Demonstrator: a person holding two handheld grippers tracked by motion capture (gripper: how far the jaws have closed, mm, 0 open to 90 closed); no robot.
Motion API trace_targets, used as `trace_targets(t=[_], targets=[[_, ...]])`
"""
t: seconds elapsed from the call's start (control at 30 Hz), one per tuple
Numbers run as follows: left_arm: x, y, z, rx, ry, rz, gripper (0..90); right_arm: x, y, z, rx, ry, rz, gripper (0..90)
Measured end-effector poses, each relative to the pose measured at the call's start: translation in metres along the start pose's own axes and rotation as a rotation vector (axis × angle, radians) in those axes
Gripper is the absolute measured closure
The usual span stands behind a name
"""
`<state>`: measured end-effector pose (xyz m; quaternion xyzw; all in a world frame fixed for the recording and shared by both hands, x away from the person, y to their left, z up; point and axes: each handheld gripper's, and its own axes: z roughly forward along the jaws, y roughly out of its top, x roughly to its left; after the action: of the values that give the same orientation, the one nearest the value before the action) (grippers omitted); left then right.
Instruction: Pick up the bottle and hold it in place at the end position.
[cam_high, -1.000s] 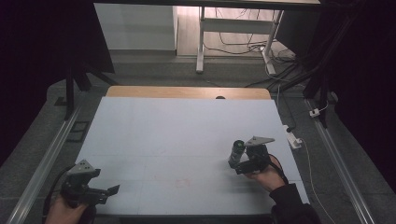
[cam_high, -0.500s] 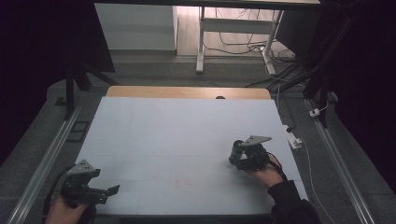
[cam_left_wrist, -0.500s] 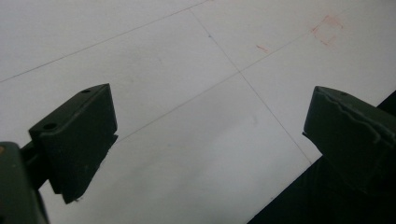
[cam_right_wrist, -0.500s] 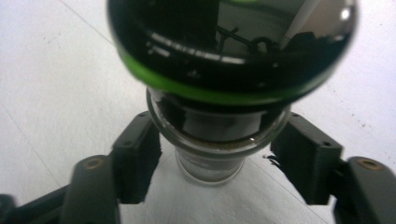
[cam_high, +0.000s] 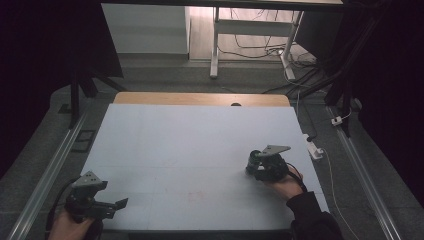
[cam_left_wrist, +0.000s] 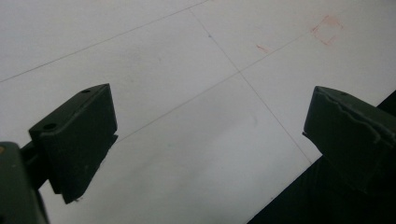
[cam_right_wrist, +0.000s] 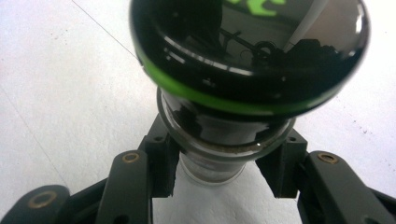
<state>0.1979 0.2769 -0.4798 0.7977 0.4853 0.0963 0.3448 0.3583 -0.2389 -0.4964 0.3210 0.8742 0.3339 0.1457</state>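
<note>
Right gripper (cam_right_wrist: 219, 179) clamped on neck of dark jar (cam_right_wrist: 243, 60), long axis running straight out from jaws; jar held low over table (cam_high: 190, 140), right-front area. Left gripper (cam_left_wrist: 210, 144) spread wide, nothing held, well apart at near-left corner.

High view: fixed above the person's side, faced forward and down, took in the whole tabletop (cam_high: 190, 145) and the floor beyond its far edge. Left gripper view: rode close over the tabletop's near left corner, looking along open jaws at the white surface and its edge. Right gripper view: very near, at the jar (cam_right_wrist: 224, 93) between its jaws, near the right edge.
</note>
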Motion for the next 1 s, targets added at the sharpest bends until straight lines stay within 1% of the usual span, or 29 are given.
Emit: trace_targets(t=[0.17,0.23,0.3,0.37,0.47,0.73,0.9,1.0], targets=[[0.000,0.000,0.000,0.000,0.000,0.000,3.8,0.000,0.002,-0.001,0.013,-0.002,0.003,52.3],[0.000,0.000,0.000,0.000,0.000,0.000,3.8,0.000,0.003,-0.001,0.006,-0.007,-0.006,52.3],[0.000,0.000,0.000,0.000,0.000,0.000,3.8,0.001,0.005,-0.004,-0.002,-0.007,-0.002,52.3],[0.000,0.000,0.000,0.000,0.001,0.000,3.8,0.001,0.006,-0.005,-0.010,-0.008,0.006,52.3],[0.000,0.000,0.000,0.000,0.000,0.000,3.8,0.002,0.008,-0.006,-0.009,-0.006,0.024,52.3],[0.000,0.000,0.000,0.002,0.002,0.000,3.8,0.008,0.016,-0.007,-0.032,0.005,0.015,52.3],[0.000,0.000,0.000,0.003,0.002,-0.001,3.8,0.009,0.023,-0.006,-0.032,0.011,0.045,52.3],[0.000,0.000,0.000,0.003,0.002,-0.001,3.8,0.011,0.027,-0.005,-0.034,0.010,0.044,52.3]])
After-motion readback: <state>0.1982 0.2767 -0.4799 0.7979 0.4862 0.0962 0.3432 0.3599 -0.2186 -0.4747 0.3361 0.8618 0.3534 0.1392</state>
